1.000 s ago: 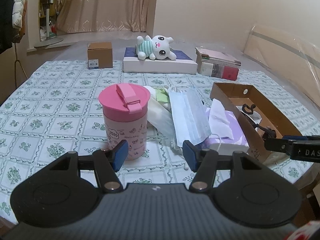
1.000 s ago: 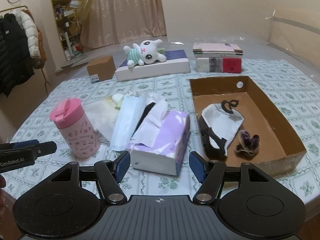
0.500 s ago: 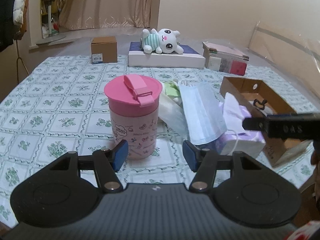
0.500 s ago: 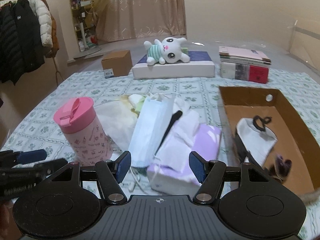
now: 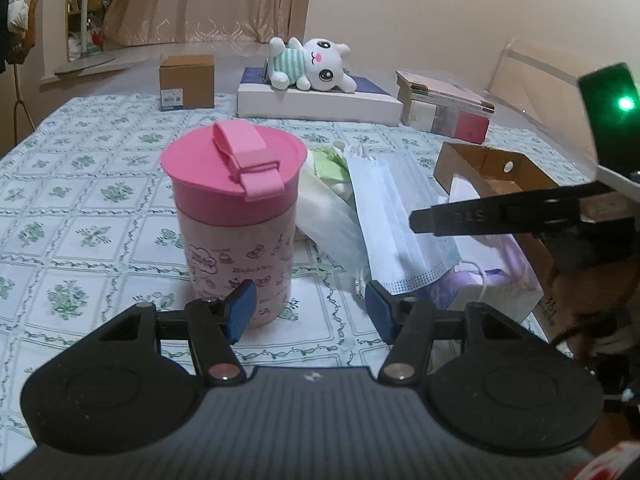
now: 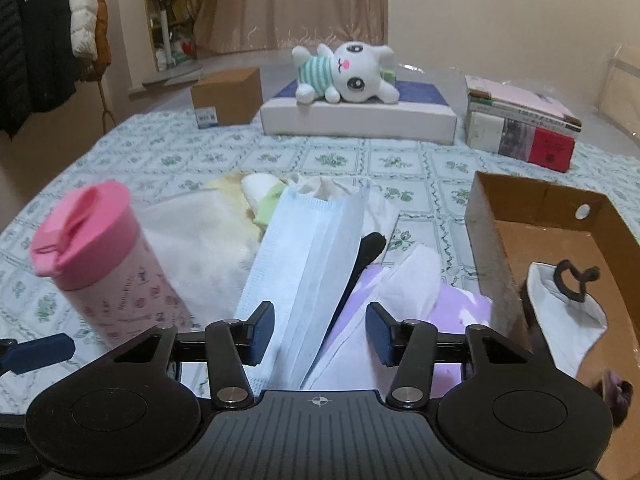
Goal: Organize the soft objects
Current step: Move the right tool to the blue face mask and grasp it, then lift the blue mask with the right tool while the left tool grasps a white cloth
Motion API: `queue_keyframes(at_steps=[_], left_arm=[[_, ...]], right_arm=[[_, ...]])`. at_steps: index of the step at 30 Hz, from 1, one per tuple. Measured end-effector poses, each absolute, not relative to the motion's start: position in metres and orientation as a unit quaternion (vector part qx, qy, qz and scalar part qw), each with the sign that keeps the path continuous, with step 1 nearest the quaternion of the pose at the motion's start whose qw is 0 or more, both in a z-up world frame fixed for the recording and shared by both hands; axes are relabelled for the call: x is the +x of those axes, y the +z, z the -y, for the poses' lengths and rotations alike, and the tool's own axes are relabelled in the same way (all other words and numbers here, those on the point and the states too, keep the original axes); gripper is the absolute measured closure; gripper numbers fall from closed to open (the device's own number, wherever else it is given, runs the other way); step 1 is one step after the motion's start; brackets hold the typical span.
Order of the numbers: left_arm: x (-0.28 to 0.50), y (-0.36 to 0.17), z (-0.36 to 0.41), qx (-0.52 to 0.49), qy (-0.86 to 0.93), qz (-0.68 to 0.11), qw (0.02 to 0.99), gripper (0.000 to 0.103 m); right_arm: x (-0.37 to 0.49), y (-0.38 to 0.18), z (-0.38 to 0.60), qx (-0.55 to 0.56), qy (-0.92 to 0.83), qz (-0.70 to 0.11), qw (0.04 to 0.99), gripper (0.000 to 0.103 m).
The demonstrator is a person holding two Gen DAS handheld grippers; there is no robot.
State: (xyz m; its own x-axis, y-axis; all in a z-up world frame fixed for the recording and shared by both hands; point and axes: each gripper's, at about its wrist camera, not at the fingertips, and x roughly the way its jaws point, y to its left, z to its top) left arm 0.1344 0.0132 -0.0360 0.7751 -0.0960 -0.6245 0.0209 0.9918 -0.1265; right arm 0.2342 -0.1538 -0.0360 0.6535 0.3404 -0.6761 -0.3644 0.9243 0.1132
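Right gripper (image 6: 318, 334) hovers over the mask (image 6: 304, 256), jaws closing around its near edge, not yet pinching. Left gripper (image 5: 306, 310) waits open; cup (image 5: 234, 216) at its eleven o'clock.

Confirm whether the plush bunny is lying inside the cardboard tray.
No. The plush bunny lies on the flat white box at the far side, apart from the cardboard tray.

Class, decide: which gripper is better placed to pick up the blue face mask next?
Right. The right gripper already straddles the blue face mask, jaws closing; the left gripper faces the pink cup.
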Motion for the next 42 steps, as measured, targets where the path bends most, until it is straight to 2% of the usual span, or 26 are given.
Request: queue_keyframes(at_steps=[6, 11, 13, 15, 27, 36, 39, 42], left_arm=[[0.14, -0.046, -0.012, -0.062, -0.034, -0.343, 0.937, 0.047], [0.14, -0.048, -0.012, -0.063, -0.032, -0.346, 0.936, 0.047], [0.14, -0.047, -0.012, -0.064, -0.031, -0.347, 0.935, 0.047], [0.141, -0.046, -0.012, -0.064, -0.031, -0.345, 0.936, 0.047], [0.152, -0.047, 0.005, -0.06, -0.038, -0.347, 0.935, 0.047], [0.186, -0.069, 0.027, -0.061, -0.026, -0.354, 0.933, 0.047], [0.197, -0.08, 0.032, -0.076, -0.012, -0.351, 0.933, 0.05], [0.206, -0.09, 0.036, -0.083, -0.004, -0.357, 0.93, 0.058]], right_arm=[[0.243, -0.039, 0.145, -0.035, 0.198, -0.365, 0.909, 0.063], [0.246, -0.041, 0.138, -0.047, 0.206, -0.37, 0.905, 0.085], [0.245, -0.041, 0.137, -0.048, 0.207, -0.37, 0.904, 0.099], [0.242, -0.037, 0.14, -0.042, 0.204, -0.362, 0.908, 0.102], [0.215, 0.017, 0.189, -0.004, 0.174, -0.298, 0.939, 0.103], [0.209, 0.015, 0.218, 0.019, 0.15, -0.294, 0.944, 0.103], [0.211, 0.01, 0.224, 0.023, 0.148, -0.298, 0.943, 0.103], [0.212, 0.006, 0.228, 0.027, 0.147, -0.299, 0.942, 0.103]])
